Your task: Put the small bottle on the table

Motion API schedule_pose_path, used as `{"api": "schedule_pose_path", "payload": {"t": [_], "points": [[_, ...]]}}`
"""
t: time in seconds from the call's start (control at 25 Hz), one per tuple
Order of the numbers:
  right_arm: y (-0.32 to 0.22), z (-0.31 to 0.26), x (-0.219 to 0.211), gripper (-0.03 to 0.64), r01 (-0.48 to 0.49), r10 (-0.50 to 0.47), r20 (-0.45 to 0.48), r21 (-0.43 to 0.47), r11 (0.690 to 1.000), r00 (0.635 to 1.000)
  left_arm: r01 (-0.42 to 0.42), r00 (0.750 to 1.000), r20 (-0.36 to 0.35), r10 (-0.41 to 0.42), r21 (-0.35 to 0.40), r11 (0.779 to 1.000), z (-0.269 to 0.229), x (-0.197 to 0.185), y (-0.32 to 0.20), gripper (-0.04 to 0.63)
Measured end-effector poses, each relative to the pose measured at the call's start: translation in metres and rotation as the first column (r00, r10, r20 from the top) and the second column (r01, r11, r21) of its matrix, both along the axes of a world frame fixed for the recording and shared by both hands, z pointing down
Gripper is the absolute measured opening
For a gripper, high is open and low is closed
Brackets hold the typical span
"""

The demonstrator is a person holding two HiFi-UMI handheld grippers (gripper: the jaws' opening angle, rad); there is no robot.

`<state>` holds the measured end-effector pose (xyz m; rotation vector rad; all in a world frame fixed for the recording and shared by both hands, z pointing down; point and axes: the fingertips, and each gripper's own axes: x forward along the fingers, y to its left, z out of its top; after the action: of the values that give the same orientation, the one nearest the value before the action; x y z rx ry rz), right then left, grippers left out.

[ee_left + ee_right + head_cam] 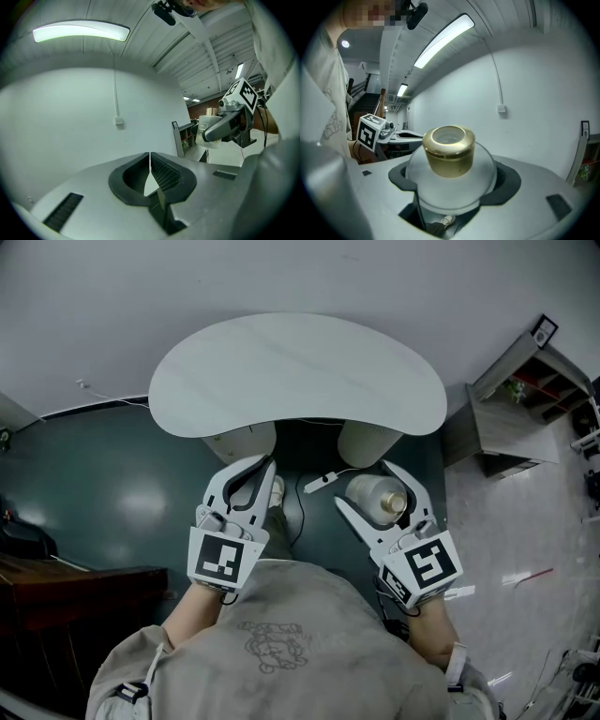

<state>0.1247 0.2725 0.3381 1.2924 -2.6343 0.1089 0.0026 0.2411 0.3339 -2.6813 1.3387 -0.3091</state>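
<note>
The right gripper [362, 484] is clamping the small bottle [375, 500] across its frosted round body, and the jaws are standing wide around it. The bottle's gold cap [449, 150] is facing that gripper's own camera. The bottle is hanging in the air over the dark green floor [122, 493], short of the table [300, 376]. The table's curved near edge is lying just ahead of the right jaw tips, and the pale top is spreading wide and open beyond that edge.

The left gripper [265, 465] is hovering beside the right one, well apart from it, with its jaws pressed together and holding nothing. Its tips are pointing at the same near edge, close under it. Between the two grippers a white cable end [323, 484] is lying on the floor. A grey shelf unit [516, 418] is standing to the outer side of the right gripper, past the table's end.
</note>
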Motion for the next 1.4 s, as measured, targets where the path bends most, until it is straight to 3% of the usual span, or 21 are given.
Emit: {"api": "schedule_pose_path", "payload": {"t": [0.52, 1.16, 1.4], "points": [[-0.131, 0.005, -0.028, 0.341, 0.0, -0.002, -0.028, -0.072, 0.997, 1.0, 0.004, 1.0, 0.006, -0.004, -0.057, 0.998, 0.004, -0.028, -0.124, 0.023], [-0.325, 0.003, -0.08, 0.341, -0.031, 0.021, -0.067, -0.155, 0.987, 0.998, -0.041, 0.999, 0.019, 0.042, -0.078, 0.996, -0.004, -0.077, -0.326, 0.023], [-0.379, 0.0, -0.095, 0.341, -0.04, 0.028, -0.079, -0.166, 0.985, 0.996, -0.051, 0.999, 0.013, 0.052, -0.081, 0.995, -0.006, -0.091, -0.379, 0.023]]}}
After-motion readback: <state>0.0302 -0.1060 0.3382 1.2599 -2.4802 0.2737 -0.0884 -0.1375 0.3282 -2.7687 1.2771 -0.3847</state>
